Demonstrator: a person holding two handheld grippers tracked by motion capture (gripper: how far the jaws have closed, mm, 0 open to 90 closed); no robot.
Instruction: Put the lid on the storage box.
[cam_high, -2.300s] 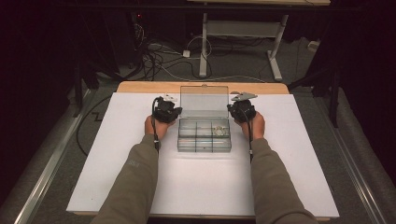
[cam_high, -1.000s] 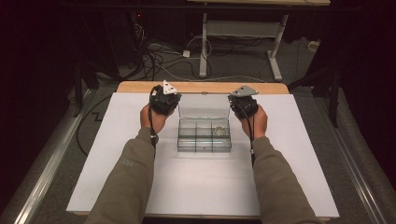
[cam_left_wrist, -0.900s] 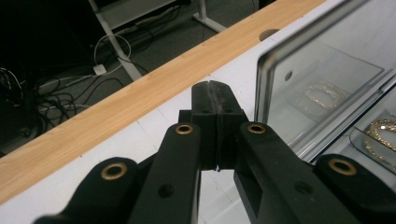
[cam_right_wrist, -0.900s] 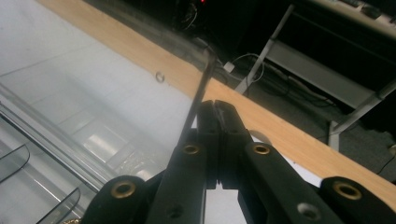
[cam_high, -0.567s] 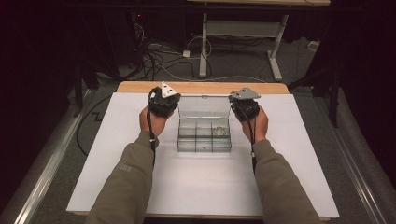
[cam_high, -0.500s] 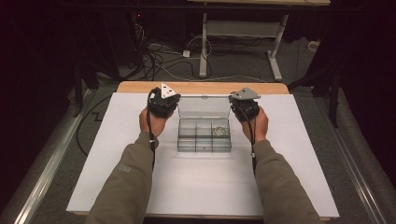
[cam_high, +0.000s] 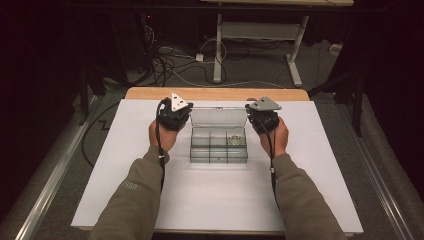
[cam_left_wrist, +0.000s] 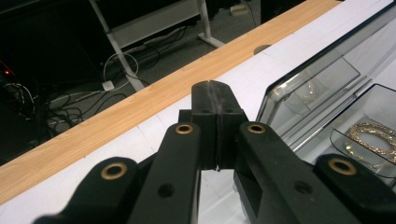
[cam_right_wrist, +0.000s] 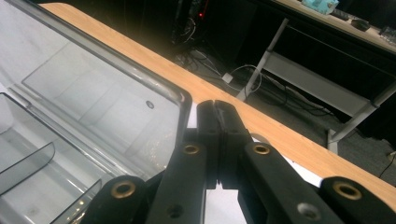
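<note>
Now white table (cam_high: 215, 200), unchanged. Clear compartment box (cam_high: 218, 145) at centre, lid (cam_high: 218, 116) raised upright versus lying flat earlier. Left gripper (cam_high: 173, 116) and right gripper (cam_high: 262, 116) flanking lid corners, lifted farther back, jaws clenched empty. Gold chain (cam_left_wrist: 373, 135) in right-hand compartment.

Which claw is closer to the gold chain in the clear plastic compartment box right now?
Right. The gold chain lies in the far right compartment of the clear plastic compartment box; the right claw sits beside that corner, while the left claw flanks the box's opposite side.
</note>
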